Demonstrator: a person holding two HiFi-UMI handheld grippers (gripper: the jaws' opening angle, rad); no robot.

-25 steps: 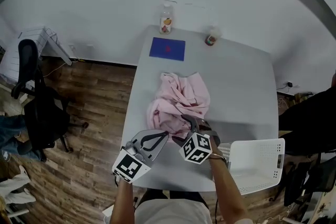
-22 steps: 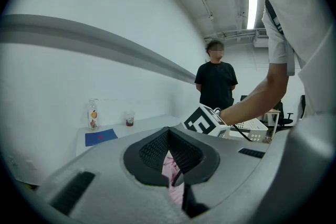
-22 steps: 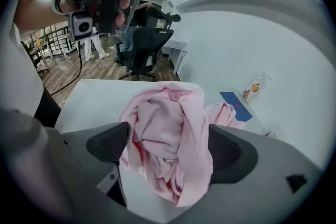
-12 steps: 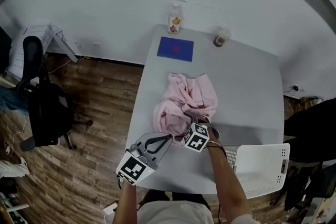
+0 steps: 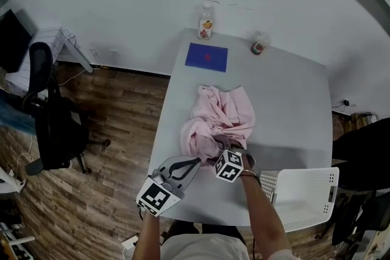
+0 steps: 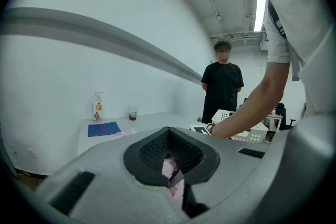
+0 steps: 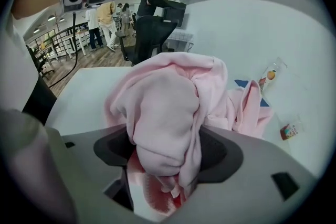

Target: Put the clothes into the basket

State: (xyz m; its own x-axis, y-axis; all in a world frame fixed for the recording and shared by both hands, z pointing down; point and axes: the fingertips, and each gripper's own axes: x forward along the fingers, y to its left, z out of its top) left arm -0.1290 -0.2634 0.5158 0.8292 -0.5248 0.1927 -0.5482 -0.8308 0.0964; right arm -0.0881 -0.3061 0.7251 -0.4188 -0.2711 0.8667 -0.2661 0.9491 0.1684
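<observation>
A crumpled pink garment (image 5: 219, 122) lies in the middle of the grey table (image 5: 286, 100). My right gripper (image 5: 223, 147) is at the garment's near edge. Its jaws are closing, and a thick fold of the pink garment (image 7: 163, 118) is bunched between the pads. My left gripper (image 5: 195, 161) hovers at the table's front left with its jaws together, tips just beside the cloth; a sliver of pink cloth (image 6: 169, 169) shows behind its pads. The white perforated basket (image 5: 301, 192) stands at the front right corner, to the right of my right arm.
At the far end of the table are a blue mat (image 5: 207, 57), a clear bottle (image 5: 206, 21) and a small cup (image 5: 259, 44). A black office chair (image 5: 52, 125) stands on the wood floor to the left. A person in black (image 6: 222, 86) stands beyond the table.
My right gripper has pushed a little farther into the garment's near edge and the cloth has bunched up in its jaws. The left gripper has stayed where it was.
</observation>
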